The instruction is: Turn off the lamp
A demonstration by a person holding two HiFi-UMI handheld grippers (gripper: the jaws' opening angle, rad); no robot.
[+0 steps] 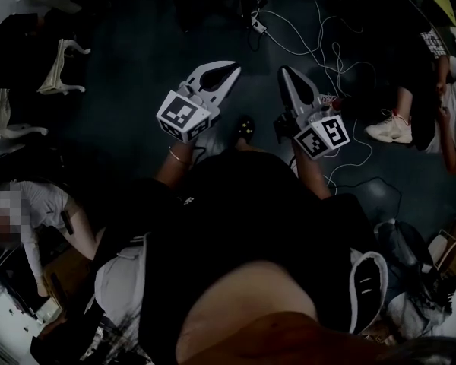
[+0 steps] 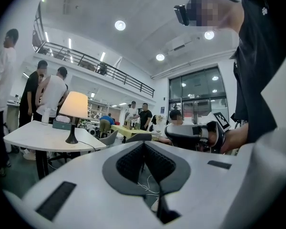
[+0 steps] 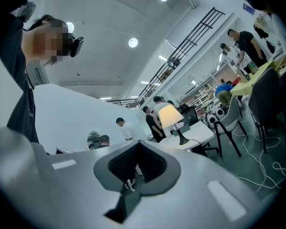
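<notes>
The lamp (image 2: 74,106) has a cream shade and a dark base, and it is lit. It stands on a white table (image 2: 33,138) some distance ahead in the left gripper view. In the right gripper view the same lamp (image 3: 170,116) glows on that table (image 3: 198,133), also far off. My left gripper (image 2: 143,143) is shut and holds nothing. My right gripper (image 3: 139,142) is shut and empty too. Seen from the head, the left gripper (image 1: 232,69) and the right gripper (image 1: 286,73) are held side by side over the dark floor, away from the lamp.
Several people (image 2: 50,92) stand behind the lamp table. More people stand near a yellow-green table (image 2: 128,130). A chair (image 3: 231,116) stands beside the lamp table. White cables (image 1: 319,29) trail over the floor. People (image 1: 425,112) sit at the right and another at the left.
</notes>
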